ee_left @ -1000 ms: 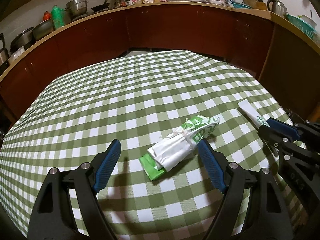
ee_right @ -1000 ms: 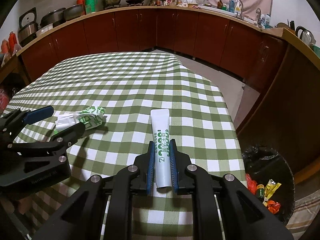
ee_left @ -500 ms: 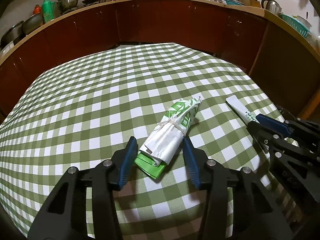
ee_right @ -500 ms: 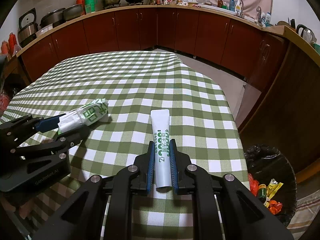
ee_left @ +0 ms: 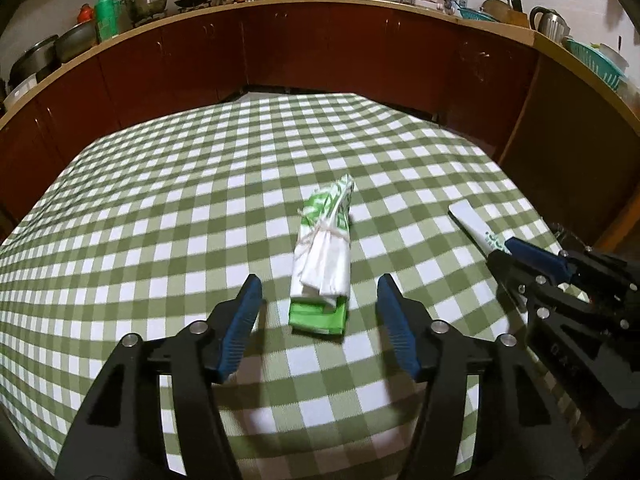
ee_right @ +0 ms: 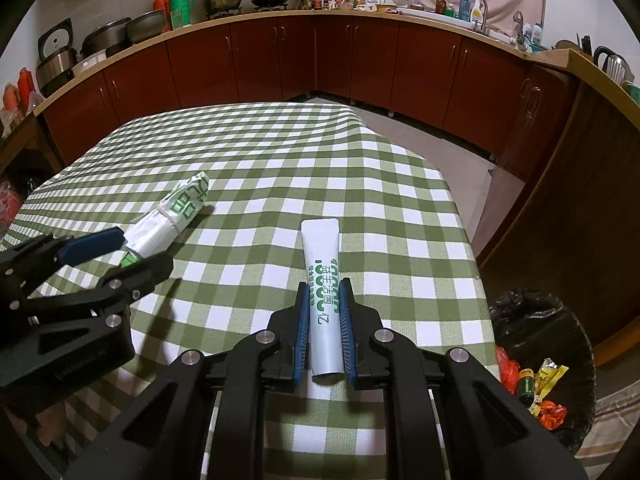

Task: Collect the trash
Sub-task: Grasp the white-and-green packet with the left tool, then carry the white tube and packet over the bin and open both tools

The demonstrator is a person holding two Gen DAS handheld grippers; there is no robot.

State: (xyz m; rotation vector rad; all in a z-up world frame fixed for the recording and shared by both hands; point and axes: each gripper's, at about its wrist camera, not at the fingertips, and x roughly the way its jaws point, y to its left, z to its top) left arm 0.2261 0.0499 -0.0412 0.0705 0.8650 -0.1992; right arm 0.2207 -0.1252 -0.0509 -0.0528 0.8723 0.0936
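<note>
Left wrist view shows your left gripper spread wide, its blue pads flanking the near green end of the rolled paper packet without touching it; the packet lies on the green checked tablecloth, tied round its middle. Your right gripper is closed tight on the white toothpaste tube, gripping it on both sides near its lower end while the flat crimped end points away across the table. From the right wrist view, the black-lined trash bin stands on the floor just off the table's right edge, with coloured wrappers already inside it.
</note>
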